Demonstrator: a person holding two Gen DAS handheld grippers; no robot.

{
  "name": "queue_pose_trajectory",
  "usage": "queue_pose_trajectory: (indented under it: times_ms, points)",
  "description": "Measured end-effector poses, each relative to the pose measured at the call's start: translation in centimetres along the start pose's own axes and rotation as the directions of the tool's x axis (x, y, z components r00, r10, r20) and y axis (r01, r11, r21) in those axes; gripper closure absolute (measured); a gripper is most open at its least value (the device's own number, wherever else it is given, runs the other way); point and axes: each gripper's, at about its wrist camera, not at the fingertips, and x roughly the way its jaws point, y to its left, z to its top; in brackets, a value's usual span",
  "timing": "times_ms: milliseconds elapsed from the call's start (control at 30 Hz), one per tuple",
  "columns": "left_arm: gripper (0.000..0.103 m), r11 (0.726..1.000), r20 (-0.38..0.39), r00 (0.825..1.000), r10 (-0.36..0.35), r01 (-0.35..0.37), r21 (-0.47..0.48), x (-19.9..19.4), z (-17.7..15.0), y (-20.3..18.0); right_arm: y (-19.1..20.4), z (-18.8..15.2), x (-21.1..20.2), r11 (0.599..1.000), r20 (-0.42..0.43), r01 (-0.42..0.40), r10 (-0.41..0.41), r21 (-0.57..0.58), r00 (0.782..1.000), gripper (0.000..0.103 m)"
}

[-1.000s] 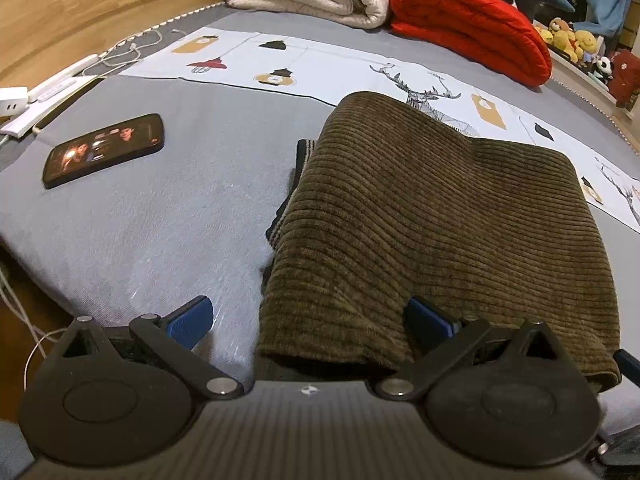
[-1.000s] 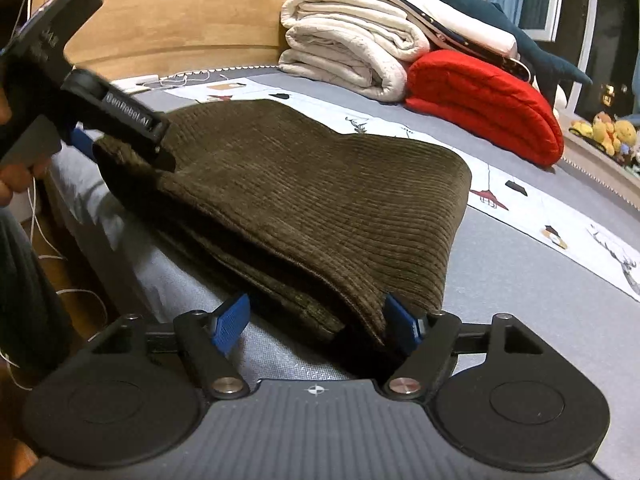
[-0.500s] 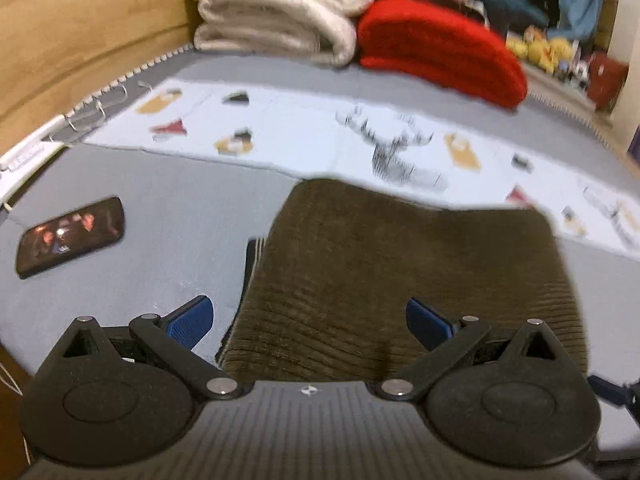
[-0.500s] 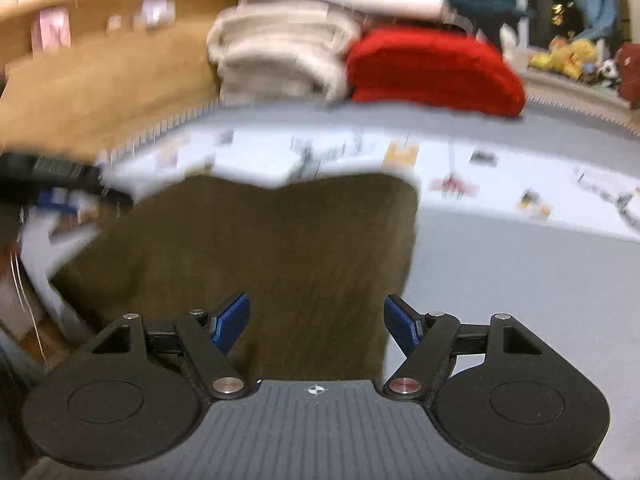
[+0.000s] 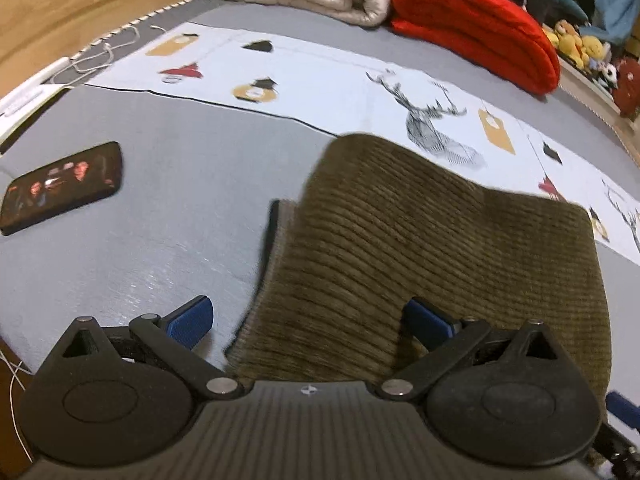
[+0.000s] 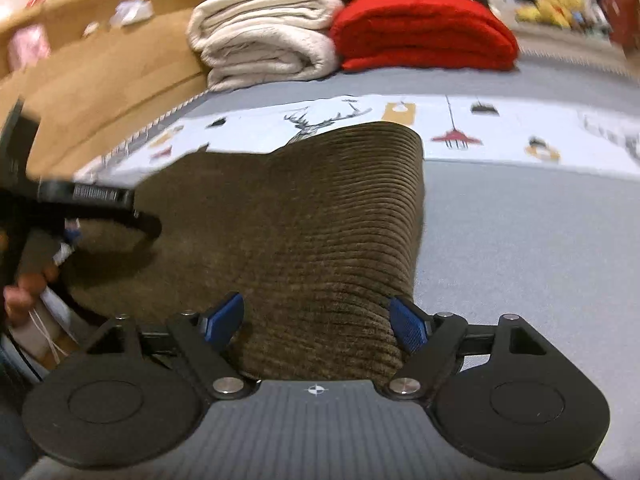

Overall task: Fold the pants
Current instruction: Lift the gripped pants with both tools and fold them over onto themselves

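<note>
The brown corduroy pants (image 5: 432, 256) lie folded in a thick stack on the grey bed; they also show in the right wrist view (image 6: 304, 232). My left gripper (image 5: 308, 322) is open above the stack's near left corner, its blue pads (image 5: 192, 320) apart and holding nothing. My right gripper (image 6: 318, 322) is open over the stack's near right corner, empty. The left gripper's black body (image 6: 88, 200) shows at the left of the right wrist view.
A black phone (image 5: 60, 188) lies on the grey bed (image 5: 180, 168) to the left. A printed white cloth strip (image 5: 320, 84) runs behind the pants. A folded cream blanket (image 6: 264, 36) and red blanket (image 6: 424, 32) sit at the back. A wooden headboard (image 6: 100, 92) stands left.
Both grippers have let the pants rest and pulled back and up from the stack; both views tilted and shifted. The pants stay folded on the bed.
</note>
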Motion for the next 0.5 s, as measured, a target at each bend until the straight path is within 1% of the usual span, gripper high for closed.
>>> queue_pose_trajectory:
  times_ms: [67, 167, 233, 333, 433, 500]
  points:
    - [0.000, 0.999, -0.006, 1.000, -0.017, 0.016, -0.034, -0.2, 0.3, 0.7, -1.0, 0.4, -0.2, 0.997, -0.013, -0.016, 0.017, 0.082, 1.000, 0.021]
    - [0.000, 0.995, -0.018, 0.999, -0.044, 0.043, -0.092, -0.2, 0.6, 1.9, -1.3, 0.9, -0.8, 0.991, -0.002, -0.019, 0.020, 0.131, 1.000, 0.021]
    - [0.000, 0.993, -0.017, 0.999, -0.046, 0.044, -0.110, -0.3, 0.8, 2.4, -0.8, 1.0, -1.4, 0.995, 0.019, -0.011, 0.009, 0.104, 1.000, 0.020]
    - [0.000, 0.993, -0.010, 0.999, -0.042, 0.040, -0.111, -0.7, 0.8, 2.4, 0.5, 1.3, -1.8, 1.000, 0.042, 0.002, -0.003, 0.027, 0.999, 0.018]
    - [0.000, 0.994, -0.011, 0.999, -0.046, 0.045, -0.097, -0.7, 0.7, 2.1, 1.8, 1.2, -1.2, 0.998, 0.037, 0.016, -0.014, -0.056, 0.999, 0.016]
    - [0.000, 0.996, -0.013, 0.999, -0.045, 0.043, -0.081, -0.6, 0.6, 1.8, 2.7, 0.6, -0.3, 0.992, 0.015, 0.054, -0.053, -0.112, 0.999, 0.016]
